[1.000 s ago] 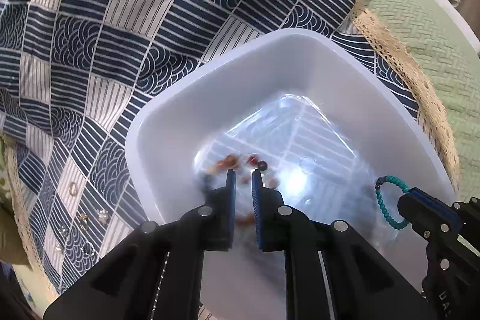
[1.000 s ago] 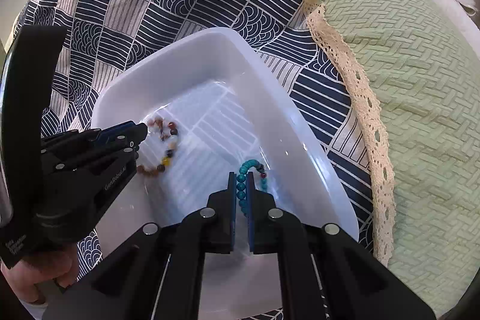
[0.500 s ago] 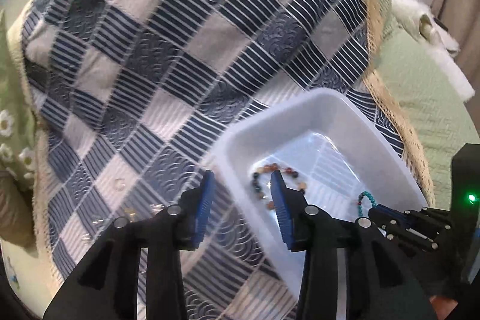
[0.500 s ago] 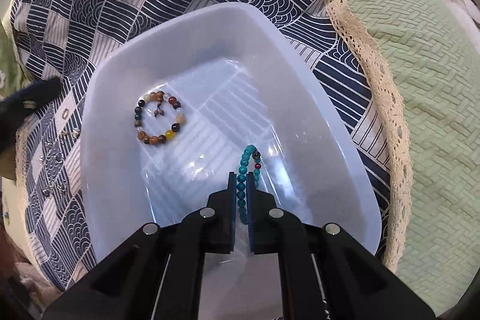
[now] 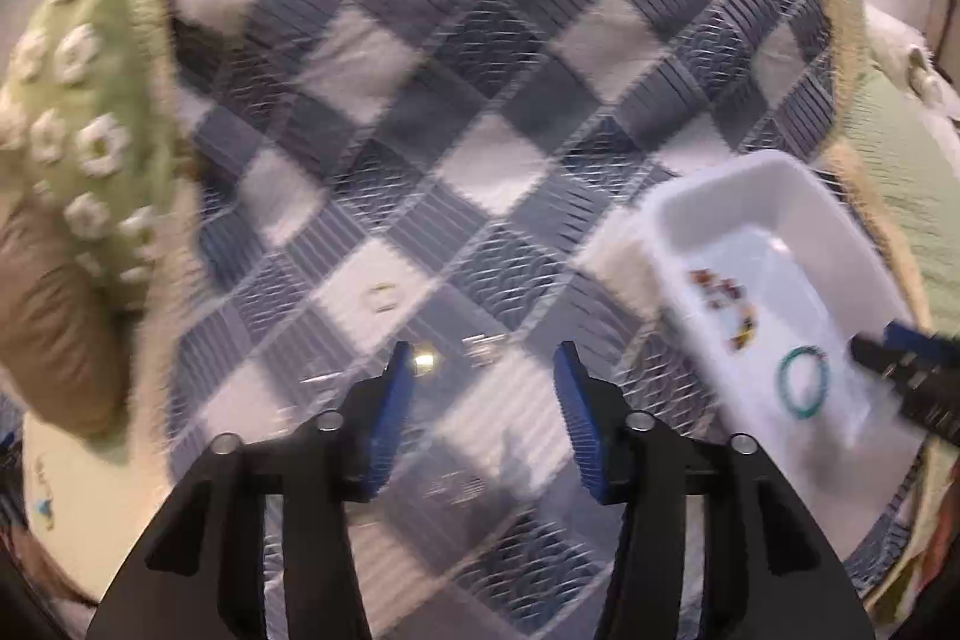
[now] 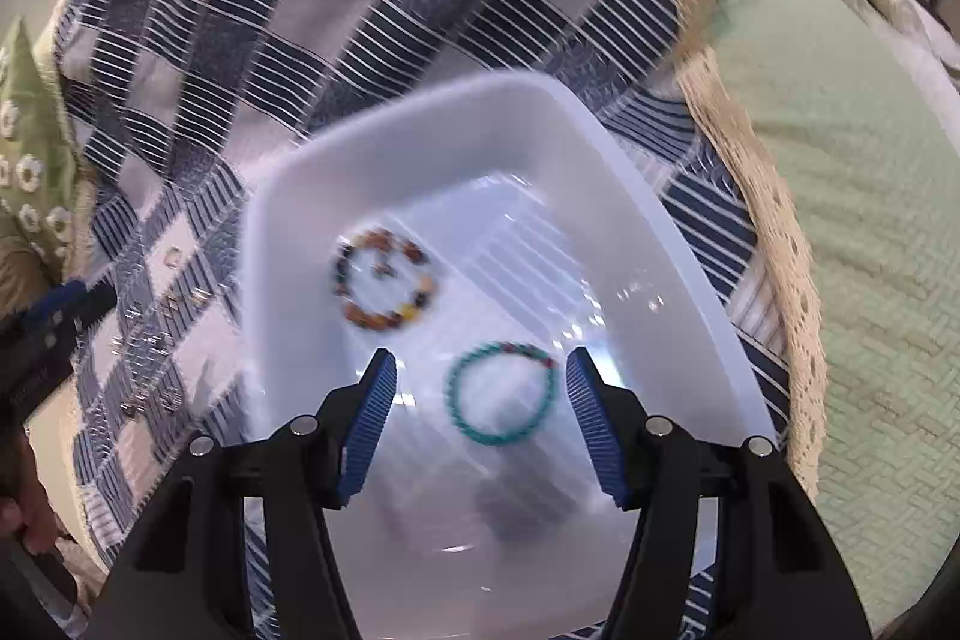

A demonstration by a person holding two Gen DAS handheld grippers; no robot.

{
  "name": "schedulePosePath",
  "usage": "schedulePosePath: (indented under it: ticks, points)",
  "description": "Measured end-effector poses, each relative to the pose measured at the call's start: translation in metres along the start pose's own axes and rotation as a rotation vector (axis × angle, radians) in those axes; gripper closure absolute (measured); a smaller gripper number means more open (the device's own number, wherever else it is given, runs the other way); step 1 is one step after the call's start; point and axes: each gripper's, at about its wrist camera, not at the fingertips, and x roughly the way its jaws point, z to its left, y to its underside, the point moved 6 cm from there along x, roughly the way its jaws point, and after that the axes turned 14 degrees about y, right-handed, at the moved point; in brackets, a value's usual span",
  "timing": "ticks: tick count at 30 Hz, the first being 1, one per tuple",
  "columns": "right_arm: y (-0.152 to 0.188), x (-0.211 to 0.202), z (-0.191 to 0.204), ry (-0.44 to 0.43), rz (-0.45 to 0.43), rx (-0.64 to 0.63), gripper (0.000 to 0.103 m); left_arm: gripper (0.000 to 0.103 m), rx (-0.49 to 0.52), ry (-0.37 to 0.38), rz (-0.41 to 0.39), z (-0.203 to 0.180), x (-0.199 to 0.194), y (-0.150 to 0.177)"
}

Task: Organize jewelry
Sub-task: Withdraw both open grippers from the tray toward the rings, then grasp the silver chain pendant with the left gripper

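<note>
Right wrist view: the right gripper [image 6: 477, 379] has just opened, empty, above the turquoise bracelet [image 6: 501, 394] lying in the white tray [image 6: 600, 148]; the left gripper [image 5: 483, 370] has opened too, empty, over the cloth [image 5: 420, 100].

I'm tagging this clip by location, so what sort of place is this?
Probably a home, likely a bed or sofa: a patchwork cloth over a green quilted cover, with a floral cushion beside it and a white tray holding bracelets.

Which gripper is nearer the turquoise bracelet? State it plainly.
Right. The right gripper hangs over the white bin, its open jaws on either side of the turquoise bracelet. The left gripper is off over the checked cloth, beside the bin.
</note>
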Motion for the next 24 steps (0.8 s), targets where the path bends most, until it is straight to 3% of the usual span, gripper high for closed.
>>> schedulePosePath:
  ticks: [3,5,10,19,24]
  points:
    - [-0.008,-0.020,0.022,-0.030,-0.054,-0.002,0.042,0.044,-0.031,-0.040,0.001,0.033,-0.011,0.013]
    - [-0.011,-0.031,0.037,-0.047,-0.086,-0.005,0.030,0.037,-0.063,-0.057,0.009,0.053,-0.013,0.020]
    - [-0.010,-0.042,0.076,-0.058,-0.111,-0.068,0.026,0.031,-0.145,-0.040,0.066,0.086,0.004,0.048]
    - [0.006,-0.032,0.118,-0.018,-0.085,-0.186,0.024,0.031,-0.195,-0.084,0.274,0.114,0.069,0.084]
    - [0.010,-0.031,0.122,-0.009,-0.080,-0.202,0.021,0.035,-0.255,-0.011,0.284,0.121,0.077,0.088]
